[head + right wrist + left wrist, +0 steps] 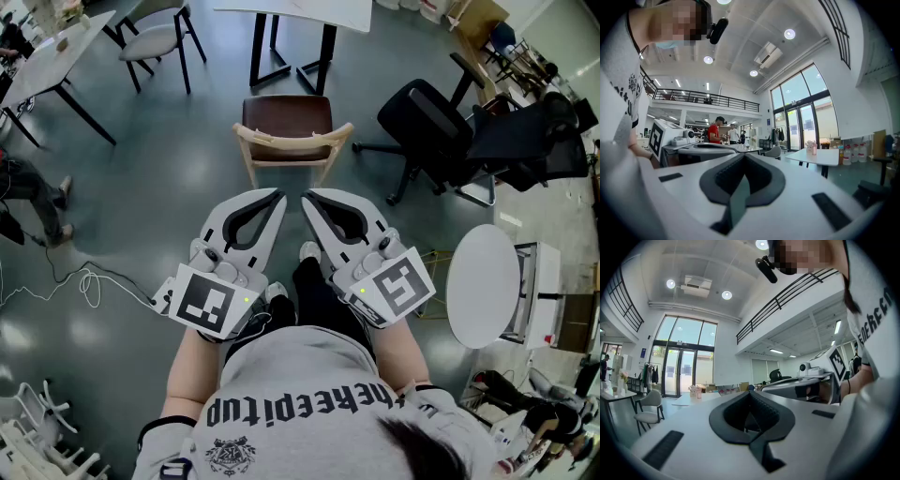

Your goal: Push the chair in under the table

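Note:
In the head view a wooden chair [286, 131] with a dark brown seat and a curved pale backrest stands on the grey floor, a little out from a white table [302, 13] with black legs at the top. My left gripper [279, 196] and right gripper [307, 198] are held side by side, level, just short of the backrest and clear of it. Both are shut with nothing between their jaws. The left gripper view shows the shut left gripper [750, 393], and the right gripper view the shut right gripper [744, 156]; both look across the hall, with the chair hidden.
A black office chair [433, 127] stands right of the wooden chair. A round white table [483, 286] is at the right. Another white table [52, 58] and a grey chair [155, 39] are at the upper left. A cable [80, 281] lies on the floor at the left.

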Available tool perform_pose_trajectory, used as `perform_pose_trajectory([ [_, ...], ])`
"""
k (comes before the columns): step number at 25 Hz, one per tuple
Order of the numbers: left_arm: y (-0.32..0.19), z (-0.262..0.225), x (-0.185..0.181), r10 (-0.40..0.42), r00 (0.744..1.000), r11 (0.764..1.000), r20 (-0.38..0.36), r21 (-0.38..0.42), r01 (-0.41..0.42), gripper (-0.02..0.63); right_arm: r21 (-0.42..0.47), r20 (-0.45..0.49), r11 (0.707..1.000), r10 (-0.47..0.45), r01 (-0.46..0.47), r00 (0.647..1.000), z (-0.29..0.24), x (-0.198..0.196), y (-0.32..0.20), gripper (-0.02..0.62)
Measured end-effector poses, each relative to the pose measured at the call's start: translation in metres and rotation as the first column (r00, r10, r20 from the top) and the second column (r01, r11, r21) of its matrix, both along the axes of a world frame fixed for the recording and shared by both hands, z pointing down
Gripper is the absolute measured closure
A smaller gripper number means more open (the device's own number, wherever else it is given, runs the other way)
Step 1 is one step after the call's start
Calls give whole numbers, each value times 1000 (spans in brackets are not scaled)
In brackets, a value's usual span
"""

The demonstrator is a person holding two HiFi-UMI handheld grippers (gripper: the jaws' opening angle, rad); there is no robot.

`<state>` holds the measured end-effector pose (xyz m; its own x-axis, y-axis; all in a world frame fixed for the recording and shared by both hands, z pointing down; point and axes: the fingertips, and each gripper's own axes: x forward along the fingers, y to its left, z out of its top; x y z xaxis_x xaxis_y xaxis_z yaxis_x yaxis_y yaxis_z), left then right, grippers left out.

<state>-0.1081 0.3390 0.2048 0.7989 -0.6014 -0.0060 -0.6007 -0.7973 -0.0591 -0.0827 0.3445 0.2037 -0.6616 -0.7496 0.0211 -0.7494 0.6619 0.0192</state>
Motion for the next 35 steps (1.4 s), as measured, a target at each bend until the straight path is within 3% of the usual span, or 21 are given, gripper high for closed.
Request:
perform_pose_trajectory([
  [23, -10, -5, -6, 12, 999, 1000, -33, 20, -12, 591, 2, 6, 1000, 5, -5, 1000, -6, -4, -7, 584],
  [30, -40, 7, -11, -24, 998, 1000, -64, -21, 22, 589, -15, -30, 1000, 20, -21, 999, 9, 7, -30, 584],
  [35, -69, 11, -5, -30, 999, 999, -39, -24, 29, 589, -21, -26, 1000, 3, -3, 1000, 10, 18, -59, 584],
])
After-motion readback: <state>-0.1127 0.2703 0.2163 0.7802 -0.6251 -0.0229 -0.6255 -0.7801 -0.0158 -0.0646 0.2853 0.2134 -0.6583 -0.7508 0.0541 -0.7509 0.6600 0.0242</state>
